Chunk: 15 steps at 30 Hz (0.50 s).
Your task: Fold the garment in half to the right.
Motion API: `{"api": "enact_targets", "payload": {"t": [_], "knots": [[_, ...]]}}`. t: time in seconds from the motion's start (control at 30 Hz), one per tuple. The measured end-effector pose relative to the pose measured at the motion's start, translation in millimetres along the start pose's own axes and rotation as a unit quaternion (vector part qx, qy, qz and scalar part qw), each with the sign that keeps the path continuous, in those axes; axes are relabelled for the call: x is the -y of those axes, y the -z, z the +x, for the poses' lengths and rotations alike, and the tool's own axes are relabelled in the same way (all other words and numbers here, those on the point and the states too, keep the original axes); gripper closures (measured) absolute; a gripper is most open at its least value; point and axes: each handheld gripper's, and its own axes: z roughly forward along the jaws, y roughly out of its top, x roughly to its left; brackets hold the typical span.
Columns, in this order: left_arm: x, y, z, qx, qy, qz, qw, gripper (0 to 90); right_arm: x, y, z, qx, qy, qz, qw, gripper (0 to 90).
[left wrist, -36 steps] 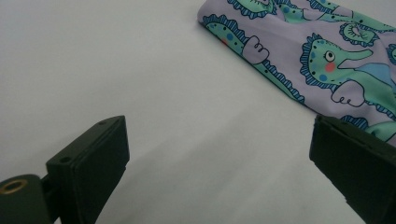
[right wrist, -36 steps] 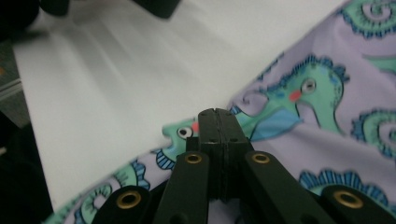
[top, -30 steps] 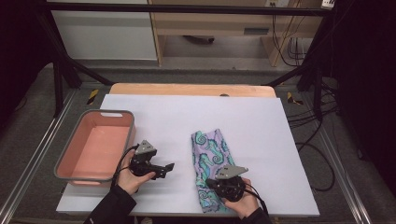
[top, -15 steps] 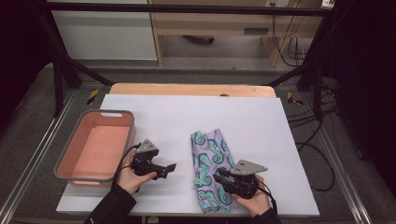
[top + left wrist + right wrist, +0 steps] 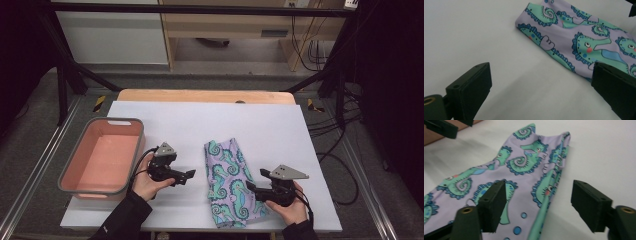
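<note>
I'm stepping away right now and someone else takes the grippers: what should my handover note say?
Left gripper: open, holding nothing, left of the seahorse cloth.
Right gripper: jaws have just been opening; open at the cloth's right edge, not gripping.
Cloth: folded into a long strip on the white table. Pink bin at left holds nothing.
Done: cloth folded and let go.
Left: probably another fold or moving it to the bin.

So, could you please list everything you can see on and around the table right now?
folded cloth: one, lilac with green seahorses, near middle of the sheet
bin: one, pink with grey rim, left edge
sheet: one, white, covering the table
wooden board: one, tan, far edge under the sheet
left gripper: one, black, jaws open, left of the cloth
right gripper: one, black, jaws have just been opening, at the cloth's right edge
</note>
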Motion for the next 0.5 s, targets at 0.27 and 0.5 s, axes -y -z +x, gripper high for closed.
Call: {"api": "enact_targets", "payload": {"t": [0.27,0.5], "knots": [[-18.1,-14.1,-4.6,0.009,-0.003,0.007,0.9999,2.0,1.7,2.0,-7.5,0.002,-0.016,0.016,0.9997,15.7],[-30.7,-24.4,-6.5,0.006,0.002,0.002,1.0000,2.0,0.9,0.5,-5.6,0.004,-0.014,0.028,0.9995,10.5]]}}
